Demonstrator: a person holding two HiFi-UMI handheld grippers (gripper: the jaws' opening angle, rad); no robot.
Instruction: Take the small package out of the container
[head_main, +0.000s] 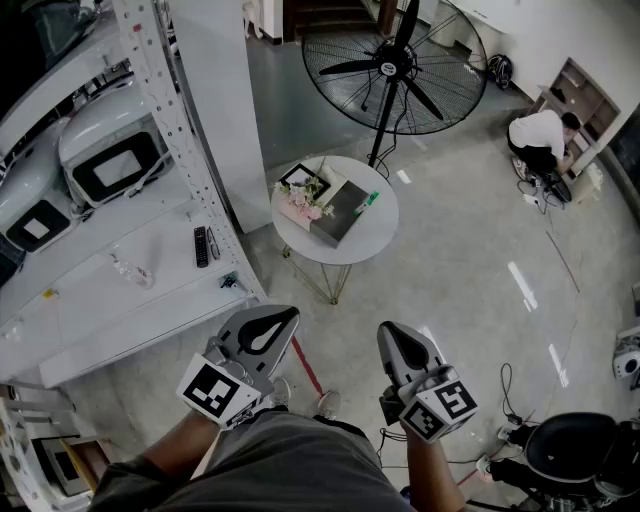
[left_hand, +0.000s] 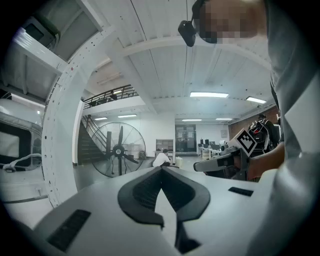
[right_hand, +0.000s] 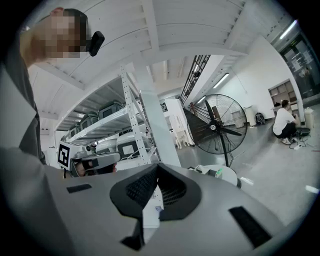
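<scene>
A round white table (head_main: 372, 237) stands on the floor ahead of me. On it lies a dark open container (head_main: 340, 213) with a small green-marked package (head_main: 371, 199) at its far edge, beside pink flowers (head_main: 305, 203). My left gripper (head_main: 290, 316) and right gripper (head_main: 388, 331) are held low near my body, well short of the table, and both are shut with nothing between the jaws. In the right gripper view the table (right_hand: 227, 173) shows just past the shut jaw tips (right_hand: 157, 166). The left gripper view looks over its shut tips (left_hand: 161, 169) toward the fan and the right gripper (left_hand: 225, 161).
A big floor fan (head_main: 393, 65) stands behind the table. White shelving (head_main: 150, 215) with appliances and a remote fills the left side. A person (head_main: 540, 135) crouches at a shelf far right. Cables and dark equipment (head_main: 575, 450) lie on the floor at lower right.
</scene>
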